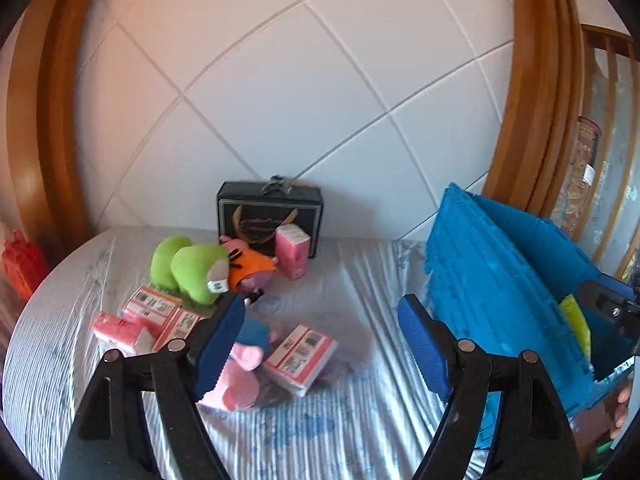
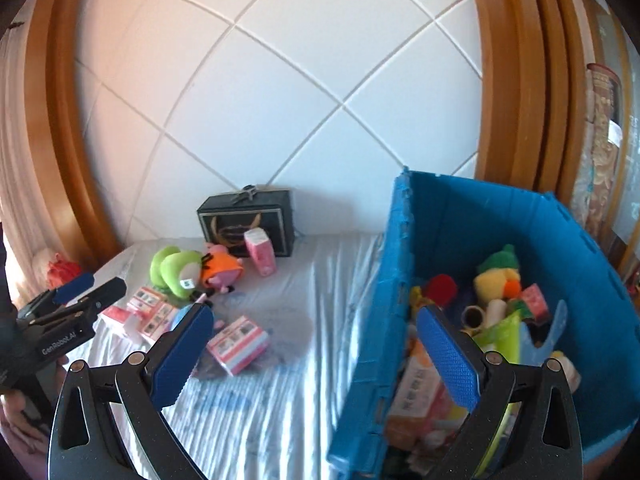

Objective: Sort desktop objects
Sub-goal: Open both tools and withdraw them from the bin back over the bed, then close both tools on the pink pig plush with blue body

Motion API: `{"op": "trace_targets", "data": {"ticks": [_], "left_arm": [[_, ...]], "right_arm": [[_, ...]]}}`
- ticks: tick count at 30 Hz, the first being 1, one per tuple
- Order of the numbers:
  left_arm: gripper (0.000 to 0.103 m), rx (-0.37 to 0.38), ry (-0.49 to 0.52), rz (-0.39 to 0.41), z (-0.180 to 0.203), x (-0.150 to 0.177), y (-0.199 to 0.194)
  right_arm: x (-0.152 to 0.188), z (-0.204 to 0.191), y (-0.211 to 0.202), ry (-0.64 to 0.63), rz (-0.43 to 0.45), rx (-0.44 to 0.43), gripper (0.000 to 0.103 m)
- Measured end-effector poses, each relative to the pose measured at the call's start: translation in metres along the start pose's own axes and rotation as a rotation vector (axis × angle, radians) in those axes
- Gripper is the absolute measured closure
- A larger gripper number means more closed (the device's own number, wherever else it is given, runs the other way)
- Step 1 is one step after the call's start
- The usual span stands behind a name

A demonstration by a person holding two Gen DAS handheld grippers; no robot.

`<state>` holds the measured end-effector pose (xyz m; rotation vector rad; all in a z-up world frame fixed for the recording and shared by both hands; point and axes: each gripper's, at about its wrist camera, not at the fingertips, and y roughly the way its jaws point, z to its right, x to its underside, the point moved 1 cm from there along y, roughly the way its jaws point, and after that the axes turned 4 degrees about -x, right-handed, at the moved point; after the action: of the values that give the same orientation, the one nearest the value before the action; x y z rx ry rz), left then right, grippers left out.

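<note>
1. Our left gripper point(image 1: 322, 334) hangs above the striped bed sheet point(image 1: 352, 280) with its blue pads point(image 1: 220, 340) spread wide and nothing between them. We judge it is poised over the loose pile to pick the next item.

2. Our right gripper point(image 2: 316, 354) is likewise wide open and empty, straddling the near wall of the blue crate point(image 2: 384, 300). That suggests it is at the drop-off point.

3. Directly under the left fingers lies a pink-and-blue plush pig point(image 1: 240, 364), touching a pink tissue pack point(image 1: 300, 354) on its right.

4. To the left we count about three more pink packs point(image 1: 152, 308) bunched together; overlap leaves that tally uncertain.

5. Farther back sit one green plush point(image 1: 192, 266) and one orange-dressed plush pig point(image 1: 250, 266), pressed against each other.

6. One pink carton point(image 1: 293, 256) stands upright before one dark gift box point(image 1: 270, 216) at the quilted headboard point(image 1: 280, 80).

7. The crate already holds a heap of toys and packets, among them a yellow-and-green plush point(image 2: 498, 276); its contents are too jumbled to count.

8. Roughly eight items remain outside the crate.
</note>
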<state>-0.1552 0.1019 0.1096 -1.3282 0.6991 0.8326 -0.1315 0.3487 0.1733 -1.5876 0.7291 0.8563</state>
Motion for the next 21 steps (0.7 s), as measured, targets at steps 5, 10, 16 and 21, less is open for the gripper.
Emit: {"op": "trace_targets", "data": {"ticks": [5, 10, 16, 21], "left_arm": [[0.024, -0.074, -0.036, -0.112, -0.076, 0.03, 0.024], [0.024, -0.165, -0.069, -0.195, -0.146, 0.063, 0.039], [0.024, -0.198, -0.11, -0.258, -0.187, 0.088, 0.059], [0.024, -0.158, -0.143, -0.328, -0.179, 0.105, 0.094]], "right_arm": [[0.017, -0.046, 0.038, -0.007, -0.045, -0.066, 0.0], [0.038, -0.072, 0.078, 0.002, -0.138, -0.08, 0.0], [0.057, -0.086, 0.125, 0.01, -0.225, -0.067, 0.0], [0.076, -0.084, 0.163, 0.009, -0.303, -0.056, 0.0]]}}
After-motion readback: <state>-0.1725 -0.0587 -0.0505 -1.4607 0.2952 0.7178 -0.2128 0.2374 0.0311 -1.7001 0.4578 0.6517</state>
